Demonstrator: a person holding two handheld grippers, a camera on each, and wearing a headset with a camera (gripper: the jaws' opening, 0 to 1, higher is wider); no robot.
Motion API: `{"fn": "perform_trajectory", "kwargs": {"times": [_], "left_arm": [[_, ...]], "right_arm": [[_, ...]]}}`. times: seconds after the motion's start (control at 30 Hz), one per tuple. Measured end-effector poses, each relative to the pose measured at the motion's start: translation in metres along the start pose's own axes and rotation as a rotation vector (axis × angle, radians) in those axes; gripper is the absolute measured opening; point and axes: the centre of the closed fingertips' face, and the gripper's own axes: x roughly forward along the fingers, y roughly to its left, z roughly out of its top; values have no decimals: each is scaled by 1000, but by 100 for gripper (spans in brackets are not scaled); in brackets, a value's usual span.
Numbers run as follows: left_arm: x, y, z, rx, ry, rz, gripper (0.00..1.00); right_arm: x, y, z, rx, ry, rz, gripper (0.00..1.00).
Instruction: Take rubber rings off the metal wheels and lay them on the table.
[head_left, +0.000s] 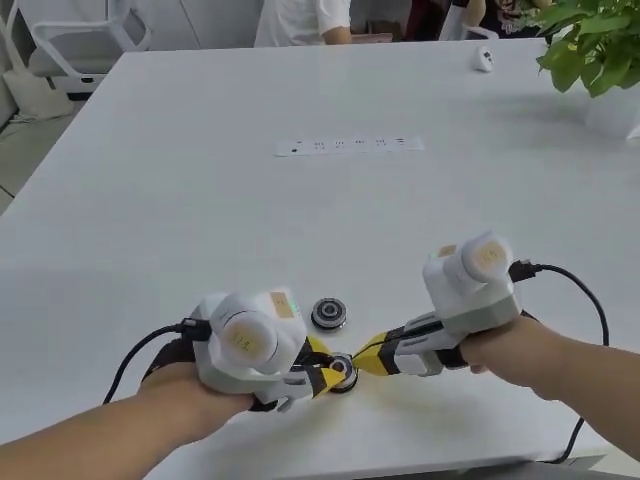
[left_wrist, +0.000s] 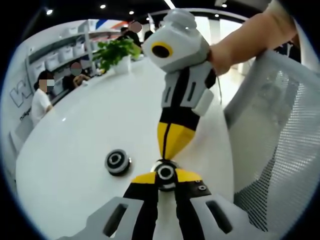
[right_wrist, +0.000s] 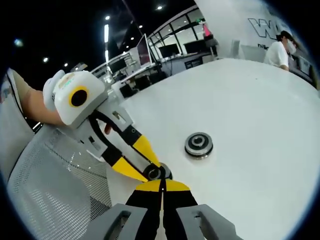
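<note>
While left tongs (head_left: 329, 378) clamp one wheel (head_left: 345, 371) near the table (head_left: 300, 240) edge, right tongs (head_left: 360, 361) touch it, clenched.

- Left gripper (head_left: 326, 373): a rounded white-and-grey housing with a small tan and green label on its top face.
- Its jaws are black bars ending in yellow tapered tips; one round screw (left_wrist: 202, 188) sits on a black bar just behind a yellow tip.
- At the foot of the jaws lies a grey plate (left_wrist: 116, 220) cut with oblong slots.
- Right gripper (head_left: 362, 360): the same white housing with a tan label, black-and-grey linkage beneath, and yellow wedge-shaped tips.
- A thin black cable (head_left: 135, 353) runs from the left housing.
- Another black cable (head_left: 550, 268) plugs into the right housing.
</note>
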Motion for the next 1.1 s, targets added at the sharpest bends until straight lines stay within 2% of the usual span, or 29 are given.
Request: {"fn": "perform_trajectory", "kwargs": {"times": [1.1], "left_arm": [[-1, -1, -1, -4, 8, -3, 11]], "right_arm": [[2, 12, 3, 5, -16, 58, 0]]}}
